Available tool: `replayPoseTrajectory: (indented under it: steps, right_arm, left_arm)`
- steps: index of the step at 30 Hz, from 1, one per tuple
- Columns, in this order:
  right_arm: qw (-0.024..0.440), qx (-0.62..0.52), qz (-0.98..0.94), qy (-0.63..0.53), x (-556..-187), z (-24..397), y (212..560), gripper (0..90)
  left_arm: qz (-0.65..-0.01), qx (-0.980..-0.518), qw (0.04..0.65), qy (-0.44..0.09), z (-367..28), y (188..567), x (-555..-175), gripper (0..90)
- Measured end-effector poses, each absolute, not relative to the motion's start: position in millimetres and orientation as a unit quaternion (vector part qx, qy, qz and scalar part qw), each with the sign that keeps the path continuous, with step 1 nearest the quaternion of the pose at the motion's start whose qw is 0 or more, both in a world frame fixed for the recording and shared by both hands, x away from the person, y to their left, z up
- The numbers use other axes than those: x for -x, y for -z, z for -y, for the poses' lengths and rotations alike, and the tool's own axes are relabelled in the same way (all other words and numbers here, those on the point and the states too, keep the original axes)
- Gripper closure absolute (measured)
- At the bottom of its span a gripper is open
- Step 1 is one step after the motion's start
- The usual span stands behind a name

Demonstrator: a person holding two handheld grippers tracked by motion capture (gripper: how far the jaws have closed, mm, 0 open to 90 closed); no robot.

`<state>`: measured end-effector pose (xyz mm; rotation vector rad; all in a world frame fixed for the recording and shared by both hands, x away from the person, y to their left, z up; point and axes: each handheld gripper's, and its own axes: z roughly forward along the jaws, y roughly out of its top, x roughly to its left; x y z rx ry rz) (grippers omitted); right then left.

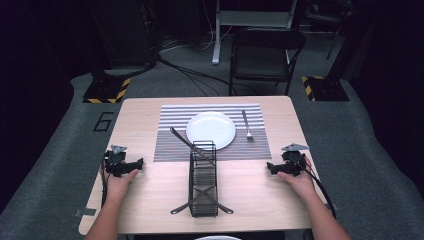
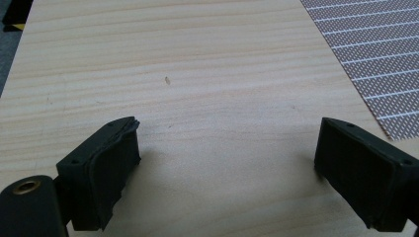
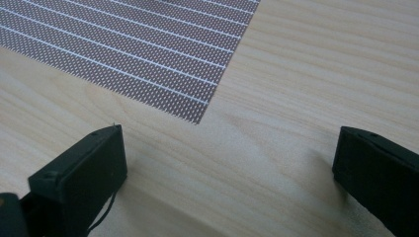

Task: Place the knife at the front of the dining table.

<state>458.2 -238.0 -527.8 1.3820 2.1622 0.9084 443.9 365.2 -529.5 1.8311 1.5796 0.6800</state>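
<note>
My left gripper (image 1: 140,162) rests on the wooden table (image 1: 150,190) at its left side, held by a hand; in the left gripper view (image 2: 225,158) its jaws stand wide apart over bare wood. At the right side my right gripper (image 1: 270,167) also rests low on the table, and the right gripper view (image 3: 230,163) has its jaws spread with nothing between them. A white plate (image 1: 210,130) lies on a striped placemat (image 1: 172,145). A fork (image 1: 246,125) lies to the plate's right. A black wire rack (image 1: 203,182) stands in the middle with utensils in it.
A long utensil (image 1: 184,140) leans out of the rack's far end over the placemat. A corner of the placemat (image 2: 380,59) lies ahead right of the left jaws, and its corner (image 3: 148,54) ahead of the right jaws. A black chair (image 1: 265,55) stands beyond the table.
</note>
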Motion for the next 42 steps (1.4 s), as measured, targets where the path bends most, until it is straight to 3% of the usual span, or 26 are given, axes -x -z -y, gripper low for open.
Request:
replayPoseTrajectory:
  steps: [22,30,42]
  right_arm:
    - [0.207,-0.494,-0.778,-0.327,-458,238,528,0.0]
    - [0.207,-0.494,-0.778,-0.328,-458,238,528,0.0]
    - [0.207,-0.495,-0.778,-0.328,-458,238,528,0.0]
  left_arm:
    - [-0.596,-0.691,0.315,-0.262,-363,529,-443,16.1]
    - [-0.597,-0.691,0.317,-0.256,-358,524,-441,31.9]
    - [-0.579,-0.7,0.35,-0.231,-329,495,-431,40.2]
